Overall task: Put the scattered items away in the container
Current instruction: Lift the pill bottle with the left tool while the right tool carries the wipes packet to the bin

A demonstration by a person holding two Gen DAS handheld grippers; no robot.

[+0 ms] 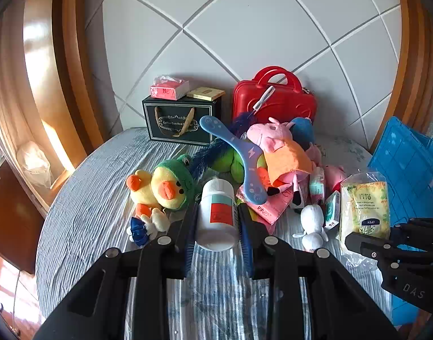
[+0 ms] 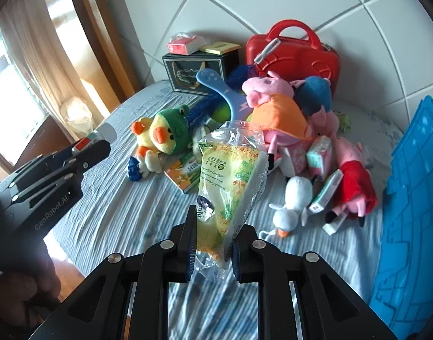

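Currently a white pill bottle (image 1: 217,212) is clamped in the left gripper (image 1: 217,226) and a wet-wipes pack (image 2: 227,187) in the right gripper (image 2: 213,243), both raised above the bed. Carrying appears underway; next, both must be brought over the blue container (image 2: 412,212) at the right and released.

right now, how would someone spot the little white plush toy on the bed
Start at the blue plastic crate at the bed's right edge, then look left past the red-dressed pink pig plush. The small white plush duck lies there on the striped sheet, in front of the pile. It is the only all-white toy, with an orange beak.
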